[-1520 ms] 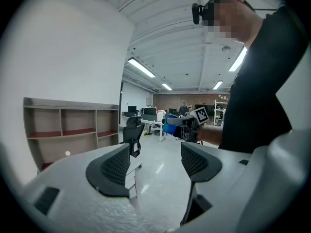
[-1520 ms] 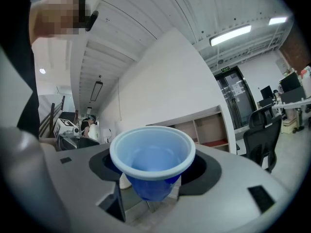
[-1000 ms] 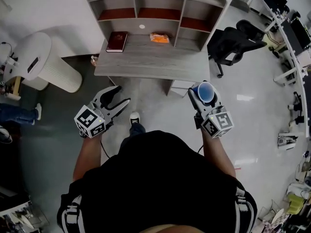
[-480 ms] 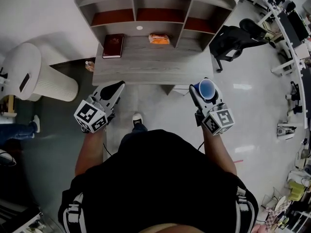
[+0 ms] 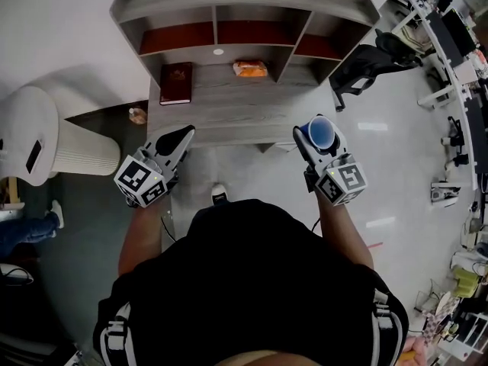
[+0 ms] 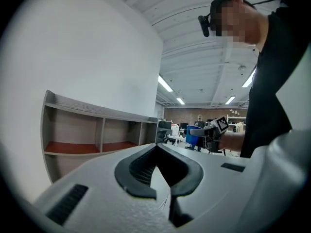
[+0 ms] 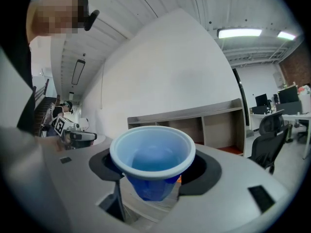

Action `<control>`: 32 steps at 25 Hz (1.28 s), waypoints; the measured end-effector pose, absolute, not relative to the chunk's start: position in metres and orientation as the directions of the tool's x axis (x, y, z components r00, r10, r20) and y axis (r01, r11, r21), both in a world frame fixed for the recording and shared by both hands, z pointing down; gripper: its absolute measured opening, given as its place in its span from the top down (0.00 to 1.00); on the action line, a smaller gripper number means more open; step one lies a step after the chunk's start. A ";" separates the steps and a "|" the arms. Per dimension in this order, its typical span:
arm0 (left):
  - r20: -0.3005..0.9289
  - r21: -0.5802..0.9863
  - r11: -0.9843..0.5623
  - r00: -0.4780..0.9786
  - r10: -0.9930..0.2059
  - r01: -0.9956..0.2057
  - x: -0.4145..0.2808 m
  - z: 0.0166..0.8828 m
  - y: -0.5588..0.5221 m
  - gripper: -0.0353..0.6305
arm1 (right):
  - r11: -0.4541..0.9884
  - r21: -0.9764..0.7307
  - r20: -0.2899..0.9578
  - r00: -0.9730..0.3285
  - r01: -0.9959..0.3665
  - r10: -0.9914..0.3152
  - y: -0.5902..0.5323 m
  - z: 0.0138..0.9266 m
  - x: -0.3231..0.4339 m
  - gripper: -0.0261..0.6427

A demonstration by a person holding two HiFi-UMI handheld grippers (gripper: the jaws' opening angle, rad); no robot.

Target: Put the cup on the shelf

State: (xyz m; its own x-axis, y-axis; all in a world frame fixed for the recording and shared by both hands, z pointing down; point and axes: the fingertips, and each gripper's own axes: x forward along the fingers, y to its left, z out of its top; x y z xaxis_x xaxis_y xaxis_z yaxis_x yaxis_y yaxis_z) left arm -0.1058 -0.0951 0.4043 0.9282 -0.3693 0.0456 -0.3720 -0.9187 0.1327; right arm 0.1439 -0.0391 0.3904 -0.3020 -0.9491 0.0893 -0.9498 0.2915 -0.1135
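A blue plastic cup [image 5: 321, 131] stands upright between the jaws of my right gripper [image 5: 316, 139], which is shut on it just short of the desk's front right corner. In the right gripper view the cup [image 7: 152, 155] fills the middle, and the right gripper [image 7: 153, 178] clamps its lower body. The grey shelf unit [image 5: 245, 20] with red-brown boards stands at the back of the wooden desk [image 5: 244, 107]. My left gripper [image 5: 181, 136] is shut and empty at the desk's front left edge. In the left gripper view the left gripper [image 6: 156, 149] has its jaws pressed together, with the shelf [image 6: 92, 130] beyond.
A dark red book [image 5: 176, 82] and an orange packet [image 5: 250, 69] lie on the desk. A white round appliance [image 5: 44, 139] stands at the left and a black office chair [image 5: 367, 58] at the right. A small object [image 5: 138, 115] lies on the floor by the desk's left side.
The left gripper's jaws went from open to shut with nothing in them. Both grippers and the person have moved closer to the desk; the cup stays gripped.
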 end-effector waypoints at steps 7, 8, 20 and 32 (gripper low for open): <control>0.049 0.176 -0.938 0.955 -0.293 -0.297 -0.116 0.416 -0.131 0.92 | 0.276 -0.057 0.103 -0.281 -0.959 -0.954 -0.087 0.389 0.110 0.51; 0.049 0.177 -0.942 0.958 -0.281 -0.286 -0.117 0.417 -0.137 0.92 | 0.274 -0.058 0.105 -0.279 -0.960 -0.955 -0.093 0.389 0.106 0.51; 0.082 0.152 -0.963 0.974 -0.213 -0.224 -0.131 0.432 -0.182 0.92 | 0.257 -0.052 0.144 -0.262 -0.965 -0.954 -0.146 0.403 0.074 0.51; 0.094 0.182 -0.964 0.979 -0.180 -0.195 -0.123 0.443 -0.182 0.92 | 0.264 -0.066 0.152 -0.271 -0.962 -0.950 -0.157 0.406 0.073 0.50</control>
State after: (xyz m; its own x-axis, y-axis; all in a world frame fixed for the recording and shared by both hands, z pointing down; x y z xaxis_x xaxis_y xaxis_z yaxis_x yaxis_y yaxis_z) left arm -0.1227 -0.1821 0.4434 0.9791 -0.1804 0.0942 -0.1951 -0.9637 0.1823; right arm 0.0731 -0.1575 0.4064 -0.2715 -0.9504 0.1516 -0.9622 0.2643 -0.0662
